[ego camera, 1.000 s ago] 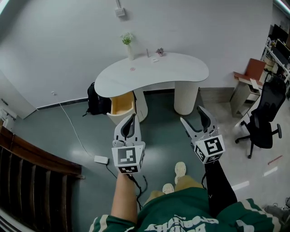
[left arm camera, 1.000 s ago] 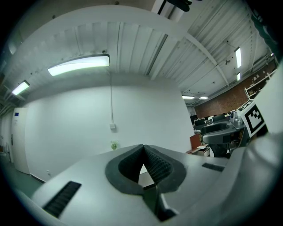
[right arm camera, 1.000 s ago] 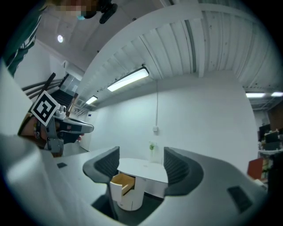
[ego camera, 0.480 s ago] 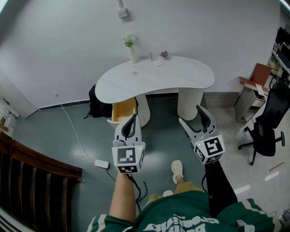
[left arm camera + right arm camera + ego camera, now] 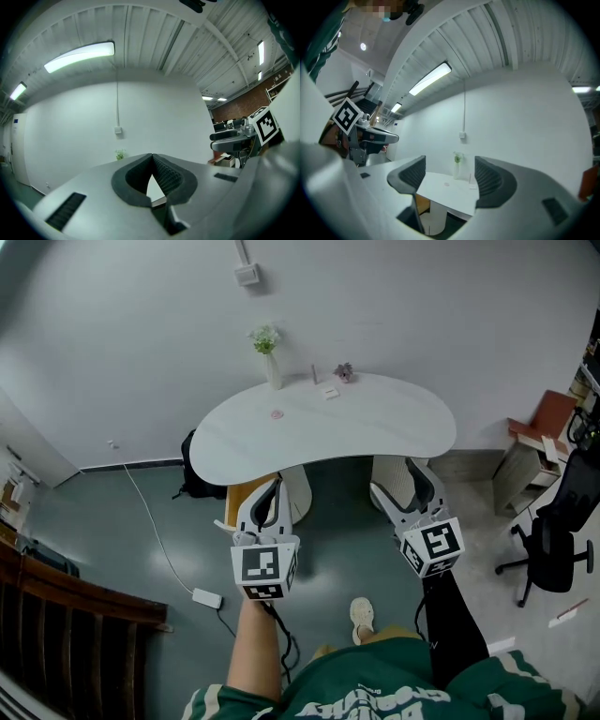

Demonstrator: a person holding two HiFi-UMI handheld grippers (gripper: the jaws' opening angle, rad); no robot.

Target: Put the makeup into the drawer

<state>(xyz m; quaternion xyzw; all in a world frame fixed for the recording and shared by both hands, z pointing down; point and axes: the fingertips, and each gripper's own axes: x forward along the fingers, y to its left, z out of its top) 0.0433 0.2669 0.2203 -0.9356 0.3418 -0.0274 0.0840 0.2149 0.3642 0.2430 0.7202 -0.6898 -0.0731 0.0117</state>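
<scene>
Desk (image 5: 375, 427) closer, open drawer (image 5: 242, 495) just beyond left gripper (image 5: 270, 489).

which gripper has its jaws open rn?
The right gripper: its jaws stand apart and empty, with the white table showing between them. The left gripper has its jaws closed, meeting at the tips.

The left claw (image 5: 152, 159), jaws closed and empty, faces a white wall (image 5: 154, 117).

Vase of greenery (image 5: 266, 341) by the wall (image 5: 422, 306), black bag (image 5: 190, 474) on the floor (image 5: 112, 521), office chair (image 5: 553, 540) far right
</scene>
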